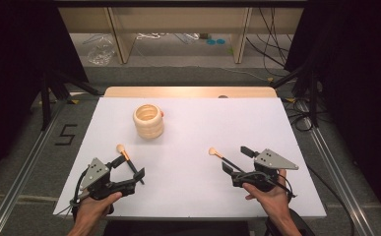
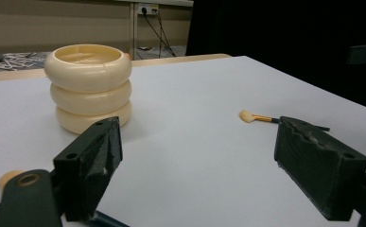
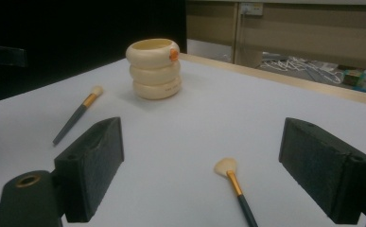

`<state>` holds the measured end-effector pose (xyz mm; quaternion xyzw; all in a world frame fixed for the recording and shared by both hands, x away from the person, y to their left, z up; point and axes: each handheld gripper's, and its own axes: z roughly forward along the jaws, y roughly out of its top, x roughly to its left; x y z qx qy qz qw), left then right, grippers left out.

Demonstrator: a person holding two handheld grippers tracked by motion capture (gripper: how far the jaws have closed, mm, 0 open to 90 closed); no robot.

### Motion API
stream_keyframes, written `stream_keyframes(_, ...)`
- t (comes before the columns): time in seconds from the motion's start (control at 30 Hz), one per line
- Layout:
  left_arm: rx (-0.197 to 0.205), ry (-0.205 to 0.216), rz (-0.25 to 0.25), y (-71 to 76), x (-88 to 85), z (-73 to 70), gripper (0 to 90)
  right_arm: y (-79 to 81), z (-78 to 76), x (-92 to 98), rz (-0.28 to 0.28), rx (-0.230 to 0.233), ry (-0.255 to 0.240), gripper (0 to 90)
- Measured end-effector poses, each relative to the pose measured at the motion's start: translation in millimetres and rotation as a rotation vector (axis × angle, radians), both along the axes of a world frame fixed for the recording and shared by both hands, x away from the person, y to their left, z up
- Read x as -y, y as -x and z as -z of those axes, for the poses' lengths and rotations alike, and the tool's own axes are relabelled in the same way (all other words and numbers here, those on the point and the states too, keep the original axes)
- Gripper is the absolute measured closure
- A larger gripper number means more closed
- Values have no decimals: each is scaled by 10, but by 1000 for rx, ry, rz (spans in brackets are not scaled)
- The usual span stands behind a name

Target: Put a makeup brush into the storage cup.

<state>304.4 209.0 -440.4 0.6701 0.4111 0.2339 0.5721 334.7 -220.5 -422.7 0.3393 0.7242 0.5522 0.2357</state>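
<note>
L gripper [image 1: 127, 173]: black two-jaw tool held at the near L edge of the table; jaws wide apart, nothing between the pads; in the left gripper view the jaws frame bare table top
R gripper [image 1: 238, 160]: black two-jaw tool w/ grey three-cornered plate, held at the near R; jaws likewise spread wide, empty; brush head seen lying between and ahead of them in the right gripper view
L brush [image 1: 130, 163]: slim dark-handled makeup brush w/ gold ferrule and pale bristle tip; lies flat on the table just beside the L gripper, tip pointing away toward the holder
R brush [image 3: 236, 187]: second dark-handled makeup brush, gold ferrule, cream bristles; flat on the table, handle end at the R gripper, tip pointing up-left
holder [image 1: 148, 121]: cream ribbed round pot, three stacked rings, upright, open top; stands far-L of centre, well apart from both brushes
step judged: pick-up of the brushes for dropping into the holder; not yet begun
how to do well: jaws to be lowered astride the handle, mid-length, not on the bristles; handle is thin and flat-lying, so pads to be brought right down to the surface before closing; brush then to be tipped upright over the pot mouth
white table top [image 1: 198, 128]: broad bare area betw. brushes and holder; free path for both hands
edges: near edge close under both hands; R edge near the R gripper; wooden strip at the far edge behind the holder; dark drapes at both sides
</note>
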Motion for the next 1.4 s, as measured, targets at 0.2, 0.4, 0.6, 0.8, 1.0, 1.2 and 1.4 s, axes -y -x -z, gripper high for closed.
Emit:
stream_keyframes(0.2,-24,-14,-20,-17,-19,15,159,-1,2,-4,0,-2,2,157)
stream_keyframes(0.4,-60,-25,-40,-45,-20,35,160,-3,5,4,-3,-2,3,158)
stream_keyframes(0.6,-124,-39,-75,-119,-31,63,162,-22,18,14,-9,-2,-3,157)
stream_keyframes(0.8,-158,-55,-101,-179,-51,76,163,-26,33,19,-5,-6,-4,164)
stream_keyframes(1.0,-218,-108,-145,-272,-60,126,169,-10,20,12,-3,-13,8,166)
stream_keyframes(1.2,-282,-162,-177,-372,-79,166,201,10,11,-14,-16,-6,10,169)
stream_keyframes(1.4,-339,-194,-179,-468,-101,219,218,16,6,-15,-16,-16,21,168)
